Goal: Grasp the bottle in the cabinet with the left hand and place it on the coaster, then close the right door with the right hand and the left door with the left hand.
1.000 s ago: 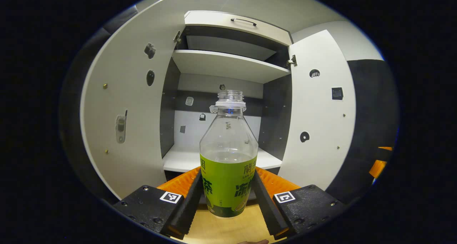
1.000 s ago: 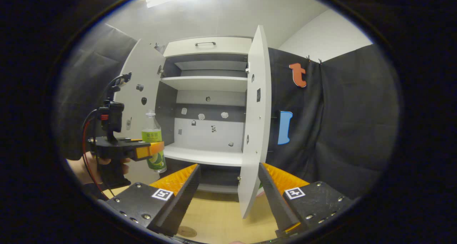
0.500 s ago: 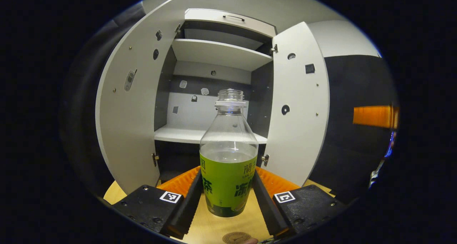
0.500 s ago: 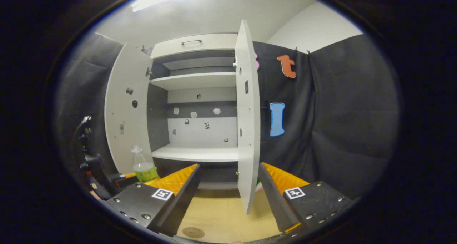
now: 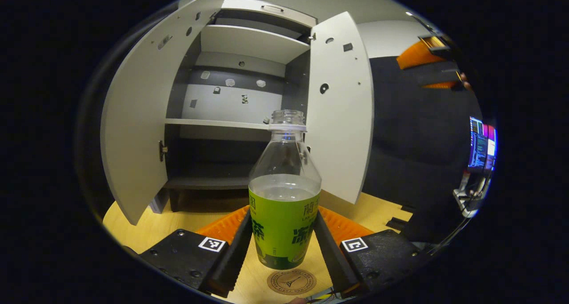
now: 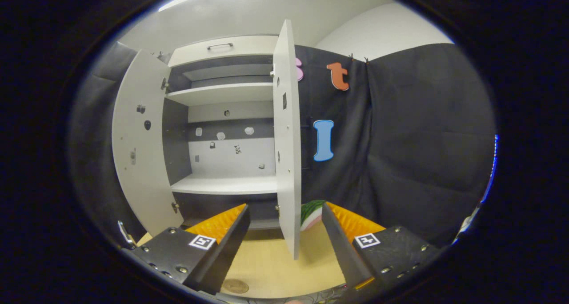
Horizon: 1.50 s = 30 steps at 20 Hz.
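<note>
Clear plastic bottle (image 5: 284, 193) with green label: large dark Chinese characters, including 茶, and smaller Latin letters too small to read.

left gripper (image 5: 284, 246) fingers (image 5: 235, 250) clamped on a held item, right gripper (image 6: 284, 242) fingers spread apart
</note>
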Motion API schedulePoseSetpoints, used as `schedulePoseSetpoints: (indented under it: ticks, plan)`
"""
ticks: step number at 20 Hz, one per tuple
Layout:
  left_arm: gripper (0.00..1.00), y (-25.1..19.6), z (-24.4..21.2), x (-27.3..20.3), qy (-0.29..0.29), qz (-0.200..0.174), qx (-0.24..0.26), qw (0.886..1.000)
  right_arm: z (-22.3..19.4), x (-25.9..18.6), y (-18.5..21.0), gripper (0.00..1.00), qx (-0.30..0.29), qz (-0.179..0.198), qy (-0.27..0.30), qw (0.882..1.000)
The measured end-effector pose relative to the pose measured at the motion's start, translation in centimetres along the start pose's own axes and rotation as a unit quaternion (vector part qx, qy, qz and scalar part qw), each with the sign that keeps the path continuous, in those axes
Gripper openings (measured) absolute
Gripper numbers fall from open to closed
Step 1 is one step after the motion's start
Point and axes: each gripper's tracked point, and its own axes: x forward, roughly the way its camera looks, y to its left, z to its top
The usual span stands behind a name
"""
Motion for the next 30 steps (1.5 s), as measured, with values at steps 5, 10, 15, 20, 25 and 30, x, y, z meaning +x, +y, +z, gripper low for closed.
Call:
schedulePoseSetpoints:
  ticks: [5,10,15,20,25,30]
  plan:
    - [0.80,-2.0,-3.3,0.3,0.000,-0.040,0.029,0.999,0.0,0.4,0.4,0.98,-0.001,-0.007,0.005,1.000]
    - [0.80,-2.3,-6.7,0.0,0.035,-0.057,0.021,0.998,-1.0,1.5,1.3,0.98,-0.007,-0.009,0.019,1.000]
    - [0.80,-2.4,-8.4,-0.5,0.048,-0.067,0.020,0.996,-2.1,2.0,2.3,0.97,-0.010,-0.001,0.035,0.999]
    - [0.83,-4.1,-10.4,-1.4,0.076,-0.115,0.025,0.990,-3.0,2.4,1.9,0.97,-0.020,-0.008,0.054,0.998]
    - [0.91,-3.5,-9.5,-1.5,0.063,-0.100,0.043,0.992,-3.4,2.0,2.3,0.98,-0.025,-0.002,0.057,0.998]
    - [0.93,-3.5,-7.3,-1.4,0.049,-0.108,0.060,0.991,-3.2,1.5,2.2,0.98,-0.023,-0.004,0.057,0.998]
